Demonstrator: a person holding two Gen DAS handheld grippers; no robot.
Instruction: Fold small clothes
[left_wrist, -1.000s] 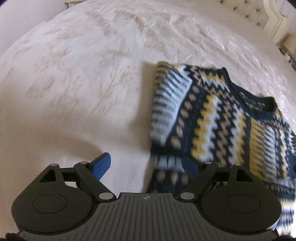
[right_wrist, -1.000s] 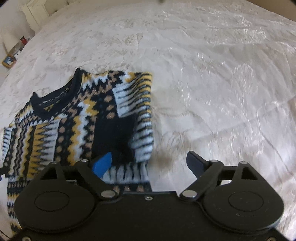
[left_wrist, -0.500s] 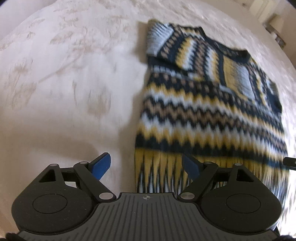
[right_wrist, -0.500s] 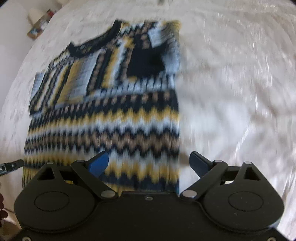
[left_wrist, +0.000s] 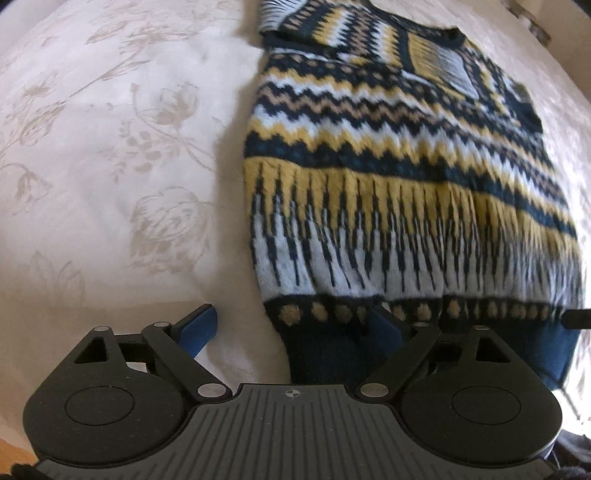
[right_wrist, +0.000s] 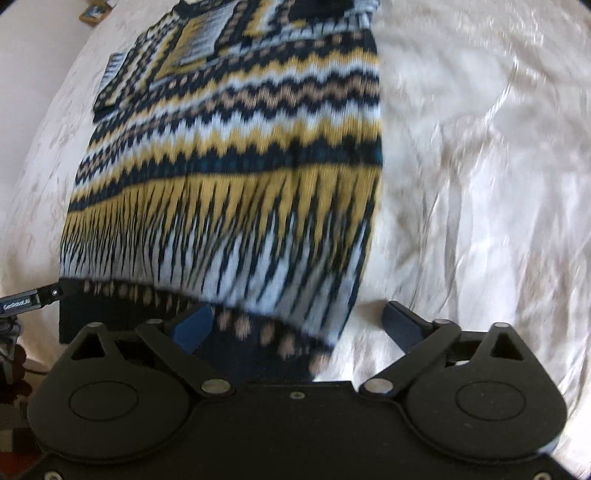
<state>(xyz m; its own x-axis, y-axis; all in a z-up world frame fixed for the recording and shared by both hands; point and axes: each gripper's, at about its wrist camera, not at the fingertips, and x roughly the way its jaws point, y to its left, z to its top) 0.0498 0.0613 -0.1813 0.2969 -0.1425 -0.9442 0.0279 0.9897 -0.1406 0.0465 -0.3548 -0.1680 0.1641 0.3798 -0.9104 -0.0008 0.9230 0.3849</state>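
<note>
1. Biggest thing here is the cream bedspread with a faint floral print (left_wrist: 110, 155), shiny and wrinkled on the right wrist camera's side (right_wrist: 480, 166).
2. Lying flat on it is the knitted sweater with navy, mustard, tan and pale blue zigzag bands (left_wrist: 388, 166), neck end far away, dark navy hem band nearest both cameras (right_wrist: 229, 166). Both sleeves look folded in over the chest up top, though that part's a bit blurry.
3. The left gripper (left_wrist: 291, 326) has its blue-padded tongs spread wide. Left finger is over bare bedspread, right finger is over the hem's left corner. Nothing is clamped between them, and I can't tell if the pad actually touches the knit.
4. The right gripper (right_wrist: 299, 321) is spread wide too, straddling the hem's right corner: one pad over the navy band, the other over bedspread. Not holding anything.
5. Smallest bit: a small framed item (right_wrist: 96, 10) sits off the bed's far edge.
</note>
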